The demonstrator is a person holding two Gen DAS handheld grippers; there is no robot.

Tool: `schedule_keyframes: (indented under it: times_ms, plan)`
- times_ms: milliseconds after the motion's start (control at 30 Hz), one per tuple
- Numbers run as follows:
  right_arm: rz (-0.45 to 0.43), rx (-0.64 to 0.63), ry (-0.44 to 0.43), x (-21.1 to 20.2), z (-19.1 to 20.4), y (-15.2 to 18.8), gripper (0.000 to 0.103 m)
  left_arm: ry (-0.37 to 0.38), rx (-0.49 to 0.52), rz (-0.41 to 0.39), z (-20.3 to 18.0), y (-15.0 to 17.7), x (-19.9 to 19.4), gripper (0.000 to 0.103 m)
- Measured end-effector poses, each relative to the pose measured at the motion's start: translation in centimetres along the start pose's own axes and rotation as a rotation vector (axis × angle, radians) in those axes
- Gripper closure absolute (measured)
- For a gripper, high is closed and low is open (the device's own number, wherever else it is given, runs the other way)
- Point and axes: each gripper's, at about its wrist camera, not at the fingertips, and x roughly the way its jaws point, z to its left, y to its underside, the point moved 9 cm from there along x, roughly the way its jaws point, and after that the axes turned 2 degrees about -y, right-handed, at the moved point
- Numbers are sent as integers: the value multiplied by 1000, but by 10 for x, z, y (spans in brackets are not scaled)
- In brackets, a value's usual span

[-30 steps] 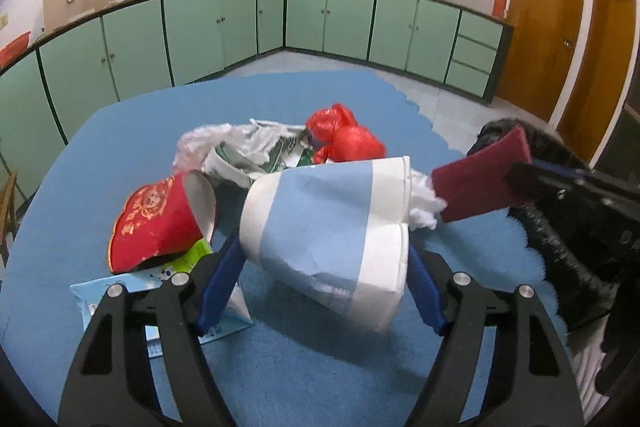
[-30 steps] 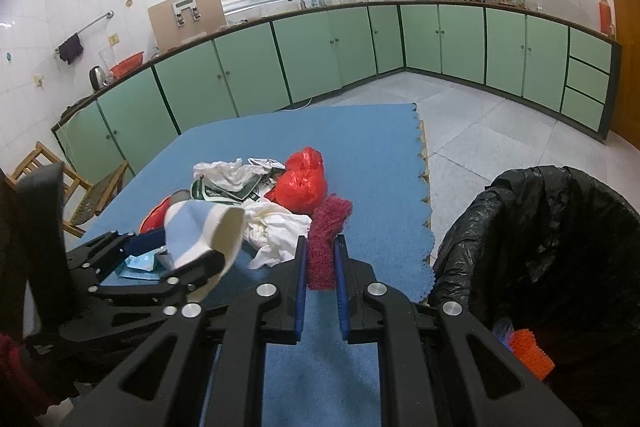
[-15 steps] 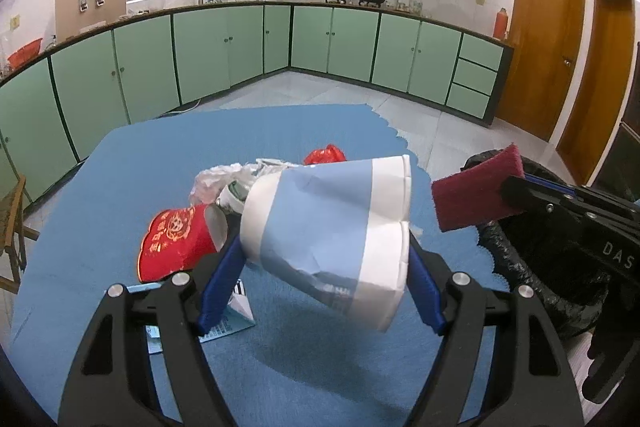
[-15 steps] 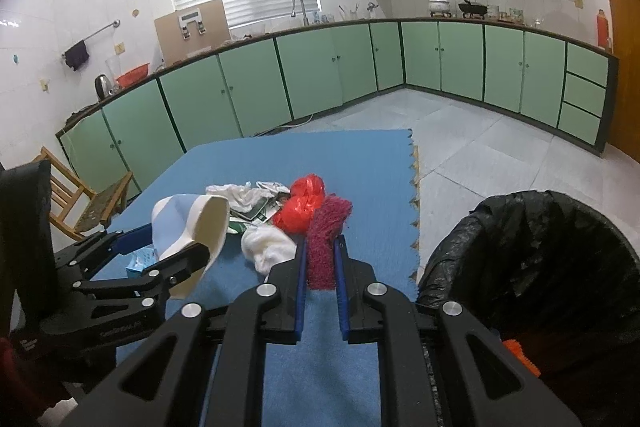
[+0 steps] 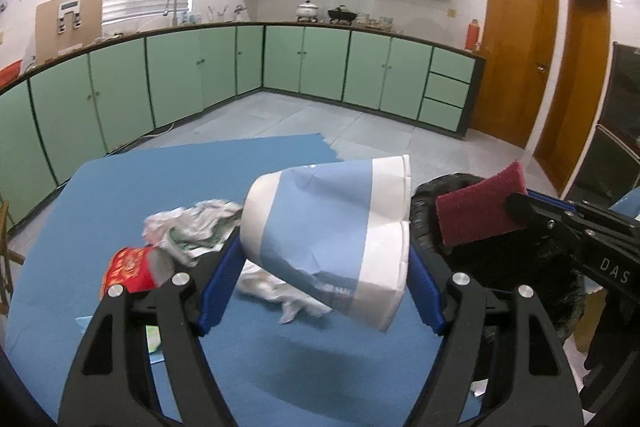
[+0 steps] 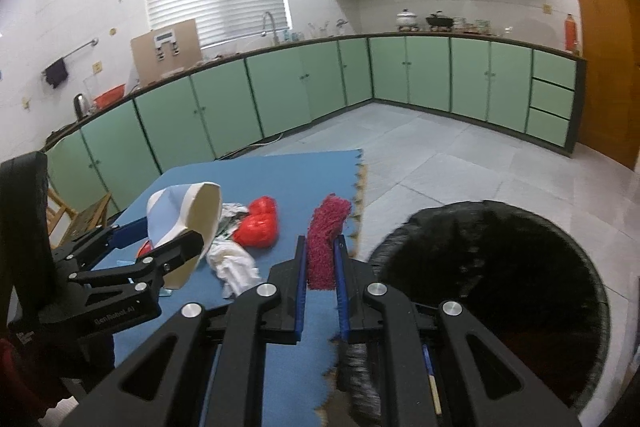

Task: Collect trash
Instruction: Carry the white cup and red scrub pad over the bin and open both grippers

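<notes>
Left gripper clamped on one crushed blue-and-white paper cup, lifted above the blue mat, cup lying sideways between the blue finger pads. Right gripper clamped on one dark red scouring pad, held upright on edge, near the rim of one black trash bag on the right. In the left wrist view the pad sits over the bag's dark opening; the bag is mostly hidden there by both grippers.

Still on the mat, behind the cup: one red paper cup on its side, partly cut off by the left gripper; one white crumpled tissue; one white-and-green crumpled wrapper, blurred; one red plastic bag, seen only from the right wrist view. A light blue flat packet pokes out under the left gripper, mostly hidden, print unreadable.

Far: green cabinets along the wall, two wooden doors.
</notes>
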Motion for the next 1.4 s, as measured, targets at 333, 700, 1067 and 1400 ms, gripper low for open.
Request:
schedule_keyframes:
  times_ms: [333, 700, 1067, 1400]
  plan:
    - [-20, 62, 131, -39, -76, 2, 90, 136, 52, 0, -86, -6, 19, 31]
    - [24, 140, 238, -54, -156, 25, 90, 234, 111, 40, -169, 12, 54, 31]
    - [62, 190, 258, -42, -196, 48, 88, 263, 118, 120, -200, 32, 94, 29]
    - [56, 232, 293, -38, -209, 54, 56, 289, 99, 168, -196, 41, 102, 22]
